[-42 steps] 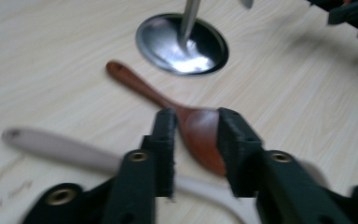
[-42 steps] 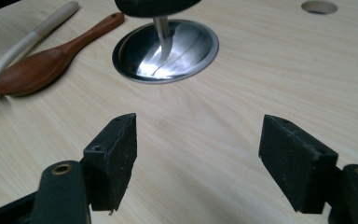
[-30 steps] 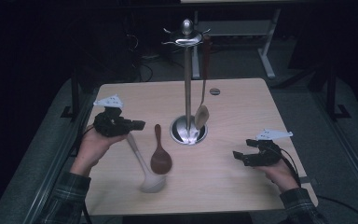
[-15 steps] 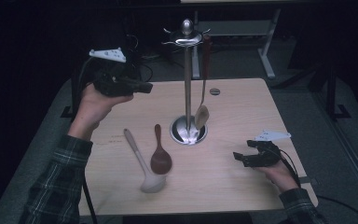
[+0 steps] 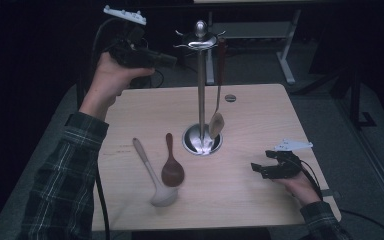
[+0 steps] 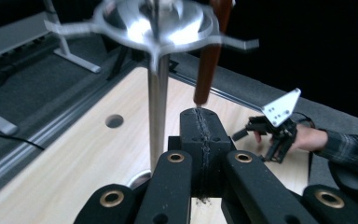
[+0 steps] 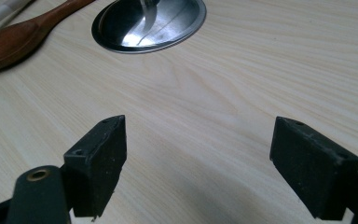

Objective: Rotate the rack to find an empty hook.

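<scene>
A: Dark room, pale wood table [image 5: 250, 200] w/ a steel utensil stand [image 5: 200, 90] in the middle, round base [image 5: 202, 141] on the top.

B: What's on the stand?

A: One brown-handled spoon [image 5: 217, 120] hanging from a hook arm at the top, bowl down near the base. It hangs just beside the pole, right side in the high view.

B: Left gripper?

A: Left gripper [image 5: 167, 60] is held up in the air off the far-left corner of the table, about level w/ the stand's top, pointing toward it. In the left gripper view its pads are pressed flat together, nothing between them [image 6: 200, 140]. Stand's pole and hook disc sit right in front, blurred, and the brown handle [image 6: 209, 60] hangs just past the tips. Not touching either, as far as I can tell.

B: Right one?

A: Right gripper [image 5: 257, 169] rests low at the near-right of the table, jaws spread wide, empty. Bare wood between the pads [image 7: 98, 158] in the right gripper view.

B: Anything else on the table?

A: Dark wooden spoon [image 5: 171, 167] lying left of the base, and a white ladle [image 5: 152, 175] just beside it, bowls toward the person. Both well apart from either gripper.
</scene>
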### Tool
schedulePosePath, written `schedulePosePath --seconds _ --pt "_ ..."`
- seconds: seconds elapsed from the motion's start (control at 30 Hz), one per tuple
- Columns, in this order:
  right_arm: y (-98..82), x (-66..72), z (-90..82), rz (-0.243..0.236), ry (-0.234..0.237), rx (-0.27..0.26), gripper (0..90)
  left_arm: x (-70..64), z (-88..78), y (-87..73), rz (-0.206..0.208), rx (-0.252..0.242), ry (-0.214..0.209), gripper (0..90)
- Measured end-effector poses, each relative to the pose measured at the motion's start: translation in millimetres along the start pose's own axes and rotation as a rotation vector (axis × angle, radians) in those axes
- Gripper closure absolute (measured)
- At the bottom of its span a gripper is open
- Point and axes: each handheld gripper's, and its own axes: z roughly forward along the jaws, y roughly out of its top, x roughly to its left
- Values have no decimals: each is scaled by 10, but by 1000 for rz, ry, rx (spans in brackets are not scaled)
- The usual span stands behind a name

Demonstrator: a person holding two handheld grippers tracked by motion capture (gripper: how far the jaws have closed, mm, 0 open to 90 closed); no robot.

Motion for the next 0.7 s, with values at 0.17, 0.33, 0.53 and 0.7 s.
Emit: schedulePosePath --seconds 0.17,0.33,0.53,0.7 --pt "-14 -18 -8 3 -5 0 184 37 35 157 9 -1 9 898" --pt "-22 -21 -21 8 -10 2 184 73 72 199 7 10 25 898" --pt "-22 -15 -22 -2 -14 1 184 140 94 209 -4 5 61 899" --pt "-24 -12 -12 -5 -14 5 184 235 123 235 -18 4 90 899"
